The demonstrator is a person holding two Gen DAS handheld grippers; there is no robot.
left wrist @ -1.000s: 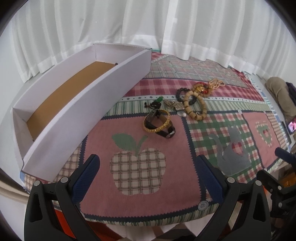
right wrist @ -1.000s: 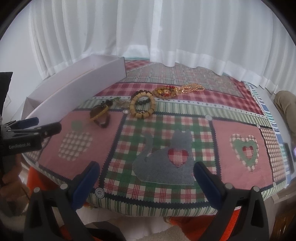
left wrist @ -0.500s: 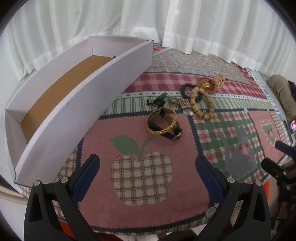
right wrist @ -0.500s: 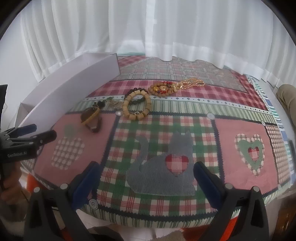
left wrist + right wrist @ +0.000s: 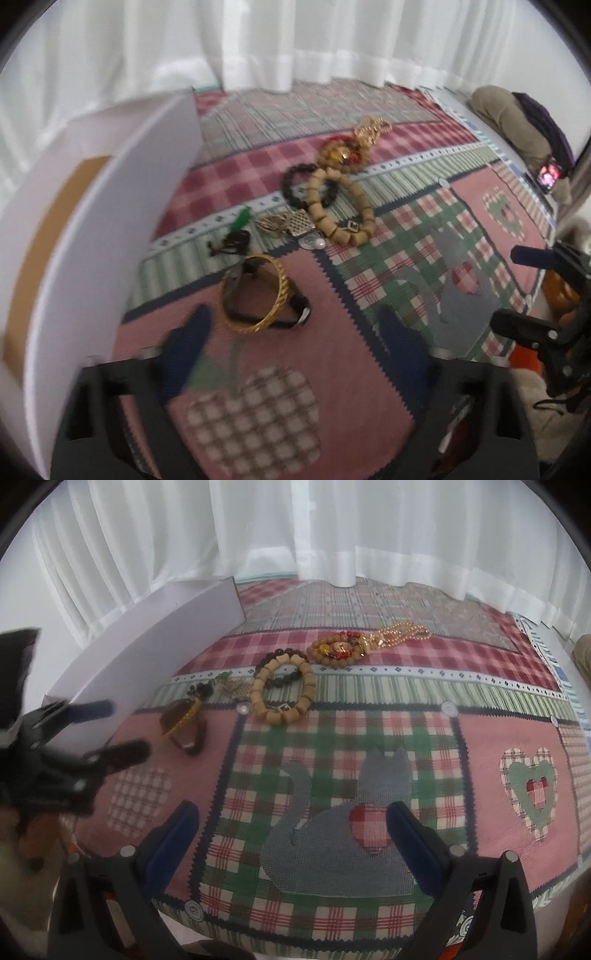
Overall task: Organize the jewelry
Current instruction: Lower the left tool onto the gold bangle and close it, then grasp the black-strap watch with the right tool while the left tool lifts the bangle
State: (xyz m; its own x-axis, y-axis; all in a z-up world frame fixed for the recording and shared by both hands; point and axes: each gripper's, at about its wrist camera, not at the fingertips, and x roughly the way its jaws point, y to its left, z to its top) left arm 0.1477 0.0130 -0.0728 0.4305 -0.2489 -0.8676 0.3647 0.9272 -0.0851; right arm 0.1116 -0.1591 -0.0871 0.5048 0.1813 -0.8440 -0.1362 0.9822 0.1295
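On the patchwork quilt [image 5: 369, 354] a gold bangle [image 5: 281, 290] rests over a black watch [image 5: 297, 304]. They lie just beyond the tips of my left gripper [image 5: 293, 312], whose jaws are closing but touch nothing. Farther back are small pendants [image 5: 291, 223], a wooden bead bracelet [image 5: 364, 210], a black bead bracelet [image 5: 291, 181], a red-and-gold bead string [image 5: 340, 155] and a gold chain [image 5: 371, 129]. My right gripper [image 5: 293, 808] hangs open and empty over the grey cat patch [image 5: 332, 834]. The right wrist view shows the left gripper [image 5: 127, 726] near the bangle [image 5: 184, 716].
A long white box [image 5: 110, 229] with a brown floor stands along the quilt's left side, close to my left finger. White curtains [image 5: 295, 535] hang behind. The quilt's front edge [image 5: 295, 930] drops off below the right gripper. Clothing and a lit phone [image 5: 550, 175] lie at far right.
My left gripper has moved forward and down towards the bangle and watch, rolled a little, and its jaws have narrowed. My right gripper has crept forward over the cat patch.
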